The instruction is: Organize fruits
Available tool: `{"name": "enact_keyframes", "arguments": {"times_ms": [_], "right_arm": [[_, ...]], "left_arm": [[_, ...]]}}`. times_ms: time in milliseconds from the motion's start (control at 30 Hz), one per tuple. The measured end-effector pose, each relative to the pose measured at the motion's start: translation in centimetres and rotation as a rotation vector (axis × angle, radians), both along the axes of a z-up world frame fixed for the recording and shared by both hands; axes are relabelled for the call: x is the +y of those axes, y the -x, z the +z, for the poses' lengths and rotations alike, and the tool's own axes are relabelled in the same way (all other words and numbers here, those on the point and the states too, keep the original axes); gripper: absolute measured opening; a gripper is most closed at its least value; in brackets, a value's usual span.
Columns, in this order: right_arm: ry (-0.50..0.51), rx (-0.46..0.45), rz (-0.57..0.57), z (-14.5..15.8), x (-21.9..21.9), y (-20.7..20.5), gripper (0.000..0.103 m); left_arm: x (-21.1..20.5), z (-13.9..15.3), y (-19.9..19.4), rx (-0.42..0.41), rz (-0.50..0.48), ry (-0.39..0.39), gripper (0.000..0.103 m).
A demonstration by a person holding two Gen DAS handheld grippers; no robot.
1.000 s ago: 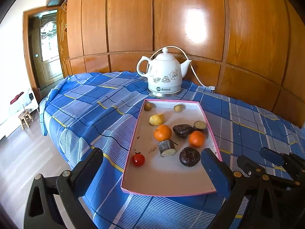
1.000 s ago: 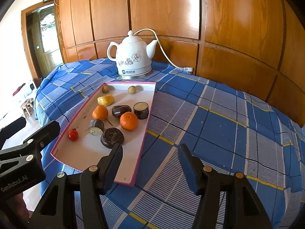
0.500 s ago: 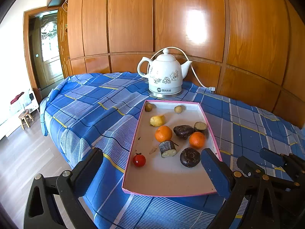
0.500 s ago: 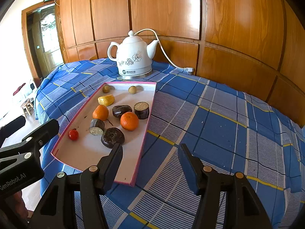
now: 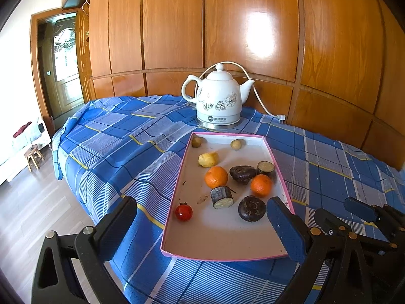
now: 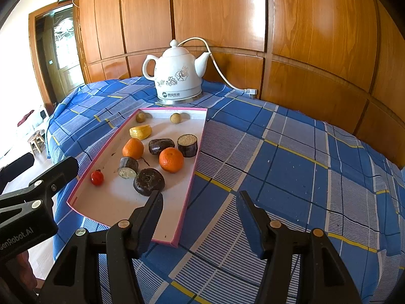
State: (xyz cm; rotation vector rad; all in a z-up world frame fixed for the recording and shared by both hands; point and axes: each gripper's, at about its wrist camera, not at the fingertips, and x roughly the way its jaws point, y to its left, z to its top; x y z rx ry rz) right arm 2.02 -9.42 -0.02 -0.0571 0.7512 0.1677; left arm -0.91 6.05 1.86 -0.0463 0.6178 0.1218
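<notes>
A pink-rimmed tray lies on the blue checked cloth. It holds two oranges, a cherry tomato, a yellow fruit, two small brown round fruits, and several dark purple pieces. My left gripper is open and empty, hovering before the tray's near edge. My right gripper is open and empty, above the cloth at the tray's near right corner.
A white floral kettle with a cord stands behind the tray against the wooden wall panels. The blue checked cloth stretches to the right of the tray. The table edge drops to the floor on the left, where a small stool stands.
Both grippers have drifted slightly; the tray and kettle sit a little lower and closer in the views. Nothing was grasped or moved in the tray.
</notes>
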Motion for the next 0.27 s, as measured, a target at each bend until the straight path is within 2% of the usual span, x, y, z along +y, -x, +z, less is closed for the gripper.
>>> {"name": "enact_keyframes", "arguments": {"times_ms": [167,267], "right_arm": [[-0.013,0.011,0.002,-0.3,-0.7,-0.3,0.061],[-0.055,0.030,-0.048,-0.2,-3.3,-1.2,0.061]], "left_arm": [[0.0,-0.1,0.0,0.000,-0.005,0.002,0.103],[0.0,-0.2,-0.1,0.005,-0.016,0.004,0.103]]}}
